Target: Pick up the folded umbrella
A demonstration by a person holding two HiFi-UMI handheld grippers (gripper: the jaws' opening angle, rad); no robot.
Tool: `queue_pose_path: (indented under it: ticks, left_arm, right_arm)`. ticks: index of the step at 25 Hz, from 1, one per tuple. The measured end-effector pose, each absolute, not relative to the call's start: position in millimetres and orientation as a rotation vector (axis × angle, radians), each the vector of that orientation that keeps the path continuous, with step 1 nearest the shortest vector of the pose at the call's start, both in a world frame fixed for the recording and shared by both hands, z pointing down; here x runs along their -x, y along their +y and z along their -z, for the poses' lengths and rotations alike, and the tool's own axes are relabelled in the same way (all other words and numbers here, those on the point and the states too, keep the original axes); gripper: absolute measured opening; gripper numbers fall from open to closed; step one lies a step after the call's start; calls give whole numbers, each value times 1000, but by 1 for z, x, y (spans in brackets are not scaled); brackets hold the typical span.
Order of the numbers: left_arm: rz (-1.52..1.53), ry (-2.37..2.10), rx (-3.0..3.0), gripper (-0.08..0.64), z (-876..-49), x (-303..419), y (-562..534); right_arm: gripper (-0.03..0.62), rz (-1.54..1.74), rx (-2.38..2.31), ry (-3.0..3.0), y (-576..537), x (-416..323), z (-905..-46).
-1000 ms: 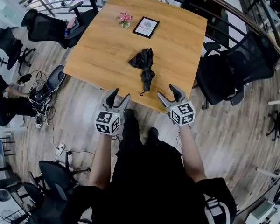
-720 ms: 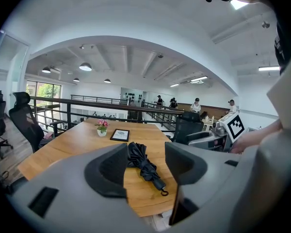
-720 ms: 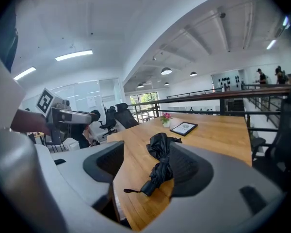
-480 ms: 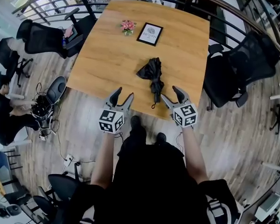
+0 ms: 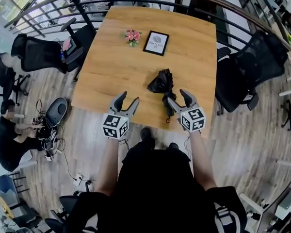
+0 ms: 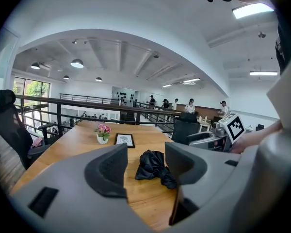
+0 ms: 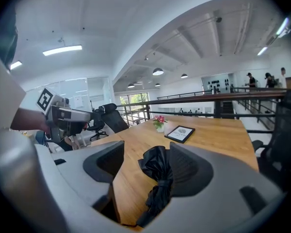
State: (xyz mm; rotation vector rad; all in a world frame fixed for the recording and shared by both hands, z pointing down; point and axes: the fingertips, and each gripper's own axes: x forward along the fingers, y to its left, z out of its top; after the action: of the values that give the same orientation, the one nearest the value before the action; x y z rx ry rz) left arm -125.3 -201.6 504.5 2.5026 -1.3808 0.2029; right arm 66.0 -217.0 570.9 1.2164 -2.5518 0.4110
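the folded umbrella (image 5: 164,87) lies on the tabletop (image 5: 111,57) close to its near edge, bunched canopy away from the person, handle end toward them. the right gripper (image 5: 176,97) hangs at that edge with its fingers (image 7: 104,161) spread wide. the umbrella shows in the gap between them, nearer the right-hand finger, with no pad pressing it. the left gripper (image 5: 129,99) is wide open too and empty, with the umbrella ahead and off to its right.

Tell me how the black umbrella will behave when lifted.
The umbrella probably has a stiff core, since its narrow end looks straight. Its loose, crumpled fabric likely flops and slips under a grip. Bunched unevenly, it seems unlikely to roll.
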Motion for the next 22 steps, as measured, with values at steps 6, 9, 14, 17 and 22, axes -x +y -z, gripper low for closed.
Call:
queue_pose_path:
  ticks: [6, 9, 14, 17, 22]
  left_arm:
    - [-215, -1316, -2533, 250, -511, 146, -225]
    - [-217, -1287, -2531, 250, -517, 154, -232]
    - [-223, -1230, -2535, 250, -527, 153, -240]
    - [-241, -1195, -2541, 250, -533, 147, -244]
    - [-249, -1174, -2522, 250, -544, 144, -251]
  right_arm:
    - [307, -446, -1277, -2509, -229, -45, -584]
    - [307, -459, -1300, -2490, -230, -37, -589]
    - [307, -483, -1331, -2448, -229, -38, -598]
    - [307, -512, -1360, -2424, -230, -45, -606]
    - [307, -541, -1338, -2391, -230, -49, -621]
